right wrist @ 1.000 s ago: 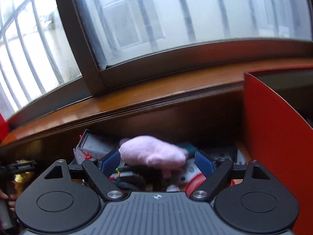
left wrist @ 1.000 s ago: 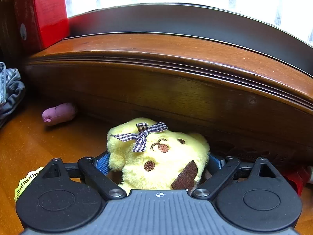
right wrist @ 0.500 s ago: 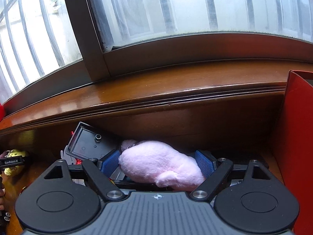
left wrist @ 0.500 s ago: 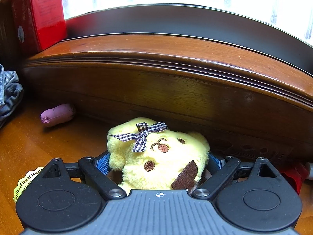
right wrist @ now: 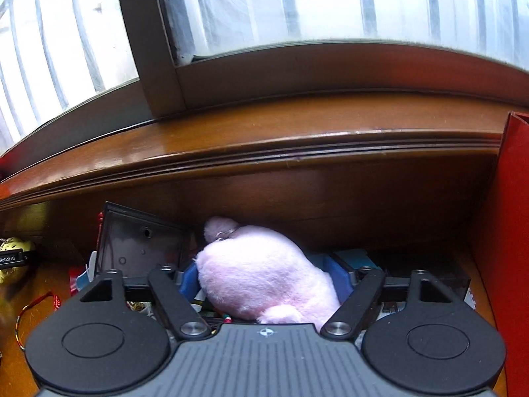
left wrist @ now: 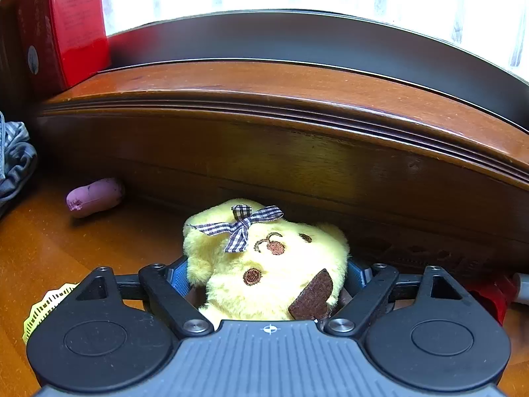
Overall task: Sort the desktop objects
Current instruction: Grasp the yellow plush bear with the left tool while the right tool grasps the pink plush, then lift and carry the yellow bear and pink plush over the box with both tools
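A wooden windowsill (left wrist: 297, 99) runs ahead of both claws. Under it, on the table (left wrist: 66, 248), the left claw (left wrist: 267, 274) is closing on a yellow plush toy (left wrist: 264, 264) between its blue pads, which touch its sides. The right claw (right wrist: 264, 278) is closing likewise around a pink plush toy (right wrist: 261, 281), with a dark box (right wrist: 139, 244) just left and ahead.
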A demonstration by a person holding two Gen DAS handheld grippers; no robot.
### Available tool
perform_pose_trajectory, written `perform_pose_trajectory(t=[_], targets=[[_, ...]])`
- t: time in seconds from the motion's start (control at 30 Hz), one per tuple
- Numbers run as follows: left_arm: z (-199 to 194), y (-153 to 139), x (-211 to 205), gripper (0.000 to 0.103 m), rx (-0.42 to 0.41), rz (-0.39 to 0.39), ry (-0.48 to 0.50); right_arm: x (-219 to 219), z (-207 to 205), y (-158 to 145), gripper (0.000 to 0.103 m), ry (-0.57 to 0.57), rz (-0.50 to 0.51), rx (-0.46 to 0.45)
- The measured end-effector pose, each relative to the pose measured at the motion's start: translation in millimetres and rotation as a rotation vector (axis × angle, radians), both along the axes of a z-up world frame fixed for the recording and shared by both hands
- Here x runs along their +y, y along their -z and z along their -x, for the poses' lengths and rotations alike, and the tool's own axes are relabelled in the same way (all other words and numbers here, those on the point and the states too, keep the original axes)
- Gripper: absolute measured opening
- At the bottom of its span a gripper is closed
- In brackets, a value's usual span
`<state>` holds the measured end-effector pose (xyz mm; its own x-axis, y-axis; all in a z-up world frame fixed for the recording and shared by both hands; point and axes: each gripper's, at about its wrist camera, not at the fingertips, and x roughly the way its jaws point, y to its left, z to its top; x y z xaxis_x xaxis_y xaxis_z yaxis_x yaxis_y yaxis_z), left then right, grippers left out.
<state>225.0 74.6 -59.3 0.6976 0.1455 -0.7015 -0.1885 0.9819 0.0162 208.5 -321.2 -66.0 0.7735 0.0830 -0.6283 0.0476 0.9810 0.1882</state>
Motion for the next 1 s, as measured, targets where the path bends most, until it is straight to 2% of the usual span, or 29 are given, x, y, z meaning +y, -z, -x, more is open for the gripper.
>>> perform_pose_trajectory(t=[0.13,0.3,0.53,1.0], targets=[[9,-3,-1,0.079,-0.009,0.011,0.014,4,1,-3,0.060,-0.002,0.011,-0.021],[29,-16,-4,0.078,-0.048,0.021,0.043,7,10,-11,0.055,0.007,0.023,-0.051],[74,-40,-20,0.078,-0.104,0.036,0.112,12,43,-44,0.054,0.010,0.033,-0.130],[133,-82,-60,0.079,-0.168,0.090,0.309,21,124,-89,0.055,-0.034,-0.026,-0.166]])
